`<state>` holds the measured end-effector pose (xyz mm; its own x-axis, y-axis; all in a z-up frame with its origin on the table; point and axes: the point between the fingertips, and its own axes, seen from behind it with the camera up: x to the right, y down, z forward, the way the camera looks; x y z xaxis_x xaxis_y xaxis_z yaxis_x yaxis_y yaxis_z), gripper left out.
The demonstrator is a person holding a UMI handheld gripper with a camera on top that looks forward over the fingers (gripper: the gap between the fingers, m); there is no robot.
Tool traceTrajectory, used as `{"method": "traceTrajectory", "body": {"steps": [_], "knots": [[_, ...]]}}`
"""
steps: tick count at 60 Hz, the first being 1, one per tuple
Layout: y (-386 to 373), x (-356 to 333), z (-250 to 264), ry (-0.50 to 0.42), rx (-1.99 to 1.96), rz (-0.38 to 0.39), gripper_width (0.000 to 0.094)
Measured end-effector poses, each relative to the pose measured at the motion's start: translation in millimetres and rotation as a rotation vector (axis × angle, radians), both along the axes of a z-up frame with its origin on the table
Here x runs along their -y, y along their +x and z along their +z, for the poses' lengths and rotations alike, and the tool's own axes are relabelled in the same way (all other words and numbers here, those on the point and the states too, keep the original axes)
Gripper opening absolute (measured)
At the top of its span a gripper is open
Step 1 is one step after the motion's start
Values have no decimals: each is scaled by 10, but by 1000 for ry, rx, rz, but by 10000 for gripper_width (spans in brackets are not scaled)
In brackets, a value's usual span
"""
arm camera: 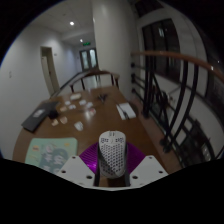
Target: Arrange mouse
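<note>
A white mouse (111,152) with a honeycomb-perforated shell stands between my fingers, its length pointing away from me. Both purple pads (90,157) press against its sides, so my gripper (111,165) is shut on the mouse. It is held above the near end of a long wooden table (120,125). The underside of the mouse is hidden.
A pale mat (50,152) lies on the table left of my fingers. A laptop (38,118) and several small white items (80,103) lie farther along. Chairs (95,80) stand at the far end. A dark railing (175,95) runs along the right.
</note>
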<state>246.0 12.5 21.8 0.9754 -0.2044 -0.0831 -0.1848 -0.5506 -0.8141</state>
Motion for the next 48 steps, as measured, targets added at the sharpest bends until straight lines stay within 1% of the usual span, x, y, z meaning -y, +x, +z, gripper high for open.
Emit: {"method": "traceTrajectory", "body": {"steps": [6,10,12,14,18,22,25,29,32,36,37,41,44,46,48], "knots": [[-470,52,829,139,54,18,342],[-1004,71,1253,210,37,66,345],[-1287,77,1351,229,23,89,345],[-1579,83,1344,233,18,120,344],[-2067,45,1103,199,29,180,343],[-2420,56,583,98,49,235,343],[-2603,171,147,21,41,247,345],[-2616,114,-139,-62,33,246,345],[-2649,146,-308,-85,46,241,346],[-2633,118,-326,-78,71,249,351],[-2632,122,-338,-82,76,250,394],[-2616,123,-349,-93,92,268,459],[-2628,162,-357,-117,83,285,513],[-2623,217,-344,-131,91,302,581],[-2601,263,-292,-124,118,328,639]]}}
